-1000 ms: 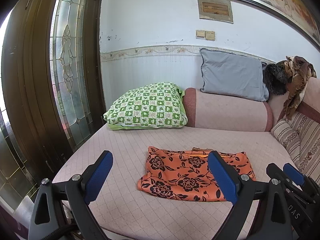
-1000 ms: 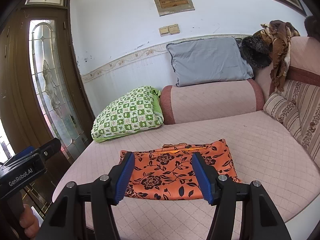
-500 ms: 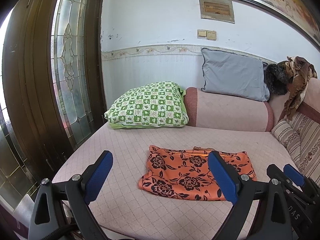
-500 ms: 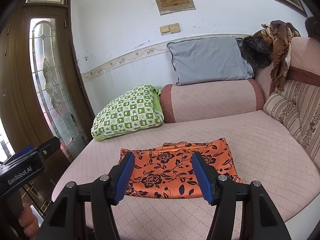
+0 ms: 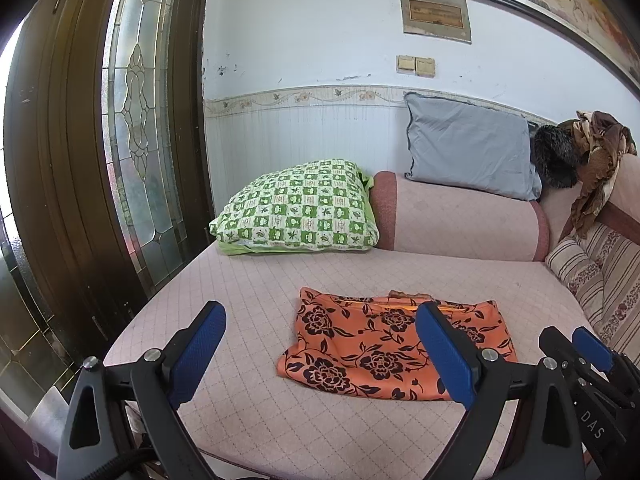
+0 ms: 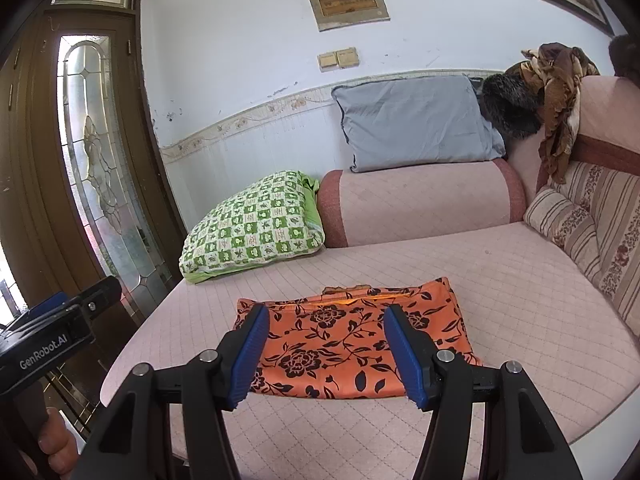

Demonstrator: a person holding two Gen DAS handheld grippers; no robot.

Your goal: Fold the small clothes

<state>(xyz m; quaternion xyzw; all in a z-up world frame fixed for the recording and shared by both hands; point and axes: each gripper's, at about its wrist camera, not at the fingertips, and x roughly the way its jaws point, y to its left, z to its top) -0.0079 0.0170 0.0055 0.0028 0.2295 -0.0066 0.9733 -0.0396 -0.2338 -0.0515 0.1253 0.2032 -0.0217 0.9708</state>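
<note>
Almost nothing changes: the orange flowered cloth (image 6: 352, 344) keeps lying flat on the near part of the pink sofa seat (image 6: 500, 280), while the left gripper (image 5: 320, 354) and right gripper (image 6: 326, 354) stay wide apart and empty, so no fold is being made.

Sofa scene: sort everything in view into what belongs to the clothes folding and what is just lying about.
Belongs to the job:
- orange floral garment, flat on the sofa seat
- left gripper, open
- right gripper, open

Just lying about:
- green checked pillow
- grey pillow
- brown scarf over the sofa back
- dark furry item
- striped cushion
</note>
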